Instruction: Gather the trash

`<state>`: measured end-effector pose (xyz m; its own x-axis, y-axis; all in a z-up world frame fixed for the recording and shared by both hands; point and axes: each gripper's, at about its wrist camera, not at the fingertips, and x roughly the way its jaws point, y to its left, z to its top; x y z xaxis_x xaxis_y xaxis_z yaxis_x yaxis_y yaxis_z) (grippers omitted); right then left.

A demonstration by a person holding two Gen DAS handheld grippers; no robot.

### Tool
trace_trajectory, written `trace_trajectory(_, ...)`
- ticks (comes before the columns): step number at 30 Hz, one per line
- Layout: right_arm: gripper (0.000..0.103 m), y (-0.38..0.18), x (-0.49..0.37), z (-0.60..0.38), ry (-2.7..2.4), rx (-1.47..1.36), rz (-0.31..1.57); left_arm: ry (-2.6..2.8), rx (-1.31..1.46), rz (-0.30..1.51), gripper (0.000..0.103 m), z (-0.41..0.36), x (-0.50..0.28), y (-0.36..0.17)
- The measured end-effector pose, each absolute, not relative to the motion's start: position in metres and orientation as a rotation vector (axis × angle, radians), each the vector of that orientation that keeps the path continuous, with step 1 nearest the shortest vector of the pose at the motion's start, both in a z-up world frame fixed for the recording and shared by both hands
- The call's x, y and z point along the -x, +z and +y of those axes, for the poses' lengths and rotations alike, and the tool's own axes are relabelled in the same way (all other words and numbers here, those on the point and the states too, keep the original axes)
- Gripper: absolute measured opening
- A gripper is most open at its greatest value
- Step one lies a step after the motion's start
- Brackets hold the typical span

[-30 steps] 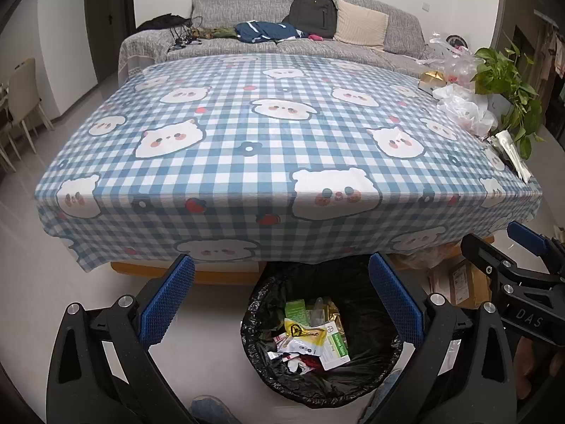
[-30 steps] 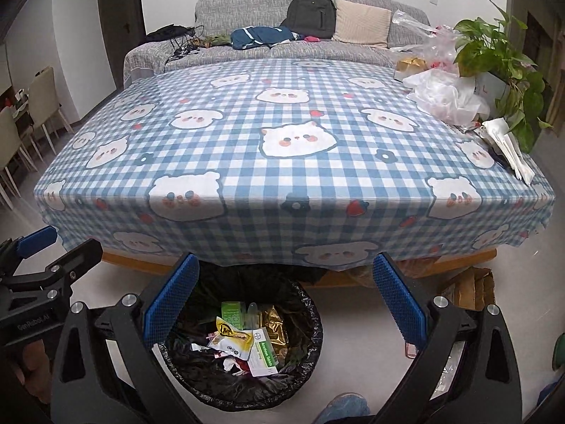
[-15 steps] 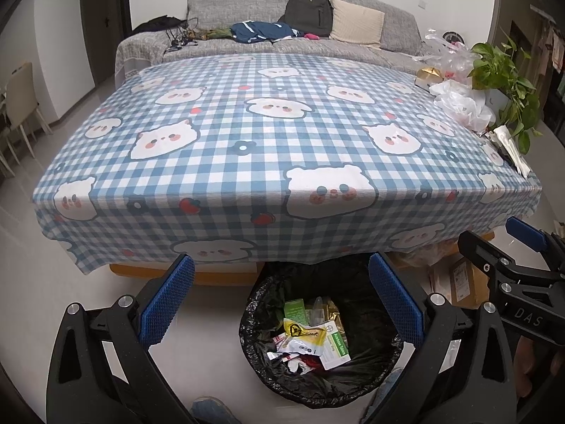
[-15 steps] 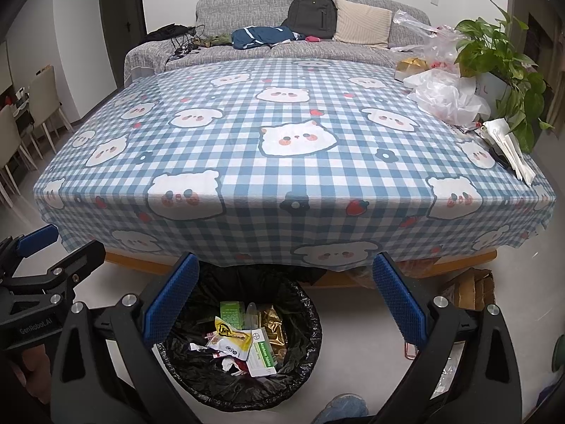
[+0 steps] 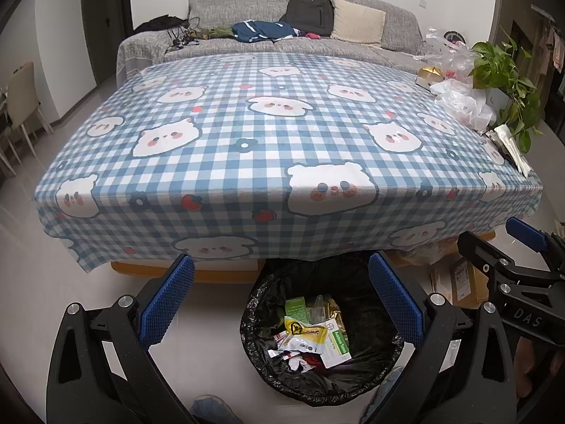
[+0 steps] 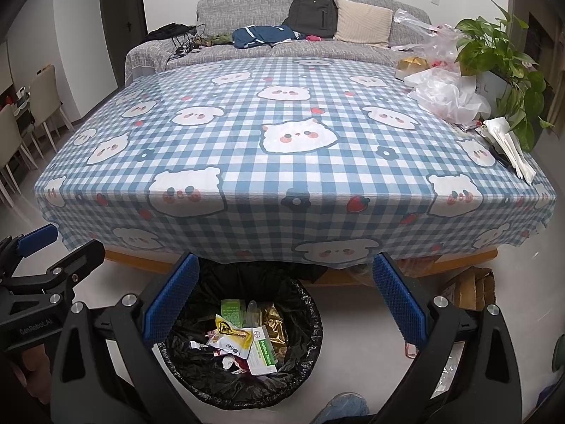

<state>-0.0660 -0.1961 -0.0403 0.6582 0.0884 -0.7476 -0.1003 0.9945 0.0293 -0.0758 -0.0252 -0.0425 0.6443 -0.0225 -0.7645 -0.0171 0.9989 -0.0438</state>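
A black-lined trash bin point(image 5: 261, 364) point(image 6: 303, 364) stands on the floor at the table's front edge, holding several wrappers and small cartons point(image 5: 310, 335) point(image 6: 247, 339). My left gripper point(image 5: 280, 300) hangs open above the bin, nothing between its blue pads. My right gripper point(image 6: 282, 296) is open too and empty, over the bin's right side. Each gripper shows at the edge of the other's view: the right gripper point(image 5: 519, 251), the left gripper point(image 6: 42, 254). The table point(image 5: 268, 148) wears a blue checked cloth with bear faces.
White crumpled plastic bags point(image 6: 445, 95), a gold box point(image 6: 411, 63), folded white papers point(image 6: 508, 148) and a potted plant point(image 6: 501, 53) crowd the table's right edge. A cardboard box point(image 6: 469, 288) lies under the table's right. A sofa point(image 5: 282, 14) with a backpack stands behind; chairs point(image 6: 39, 106) at left.
Both grippers have risen and tilted slightly, so the table sits a little lower in each view. The jaws stay open and the bin's contents are the same.
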Motion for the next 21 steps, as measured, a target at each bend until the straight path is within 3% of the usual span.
trace_trajectory(21, 0.095, -0.0431, 0.0666, -0.1941, 0.112, 0.021, 0.853, 0.016, 0.037, 0.881, 0.097, -0.0268, 0.0742, -0.0443)
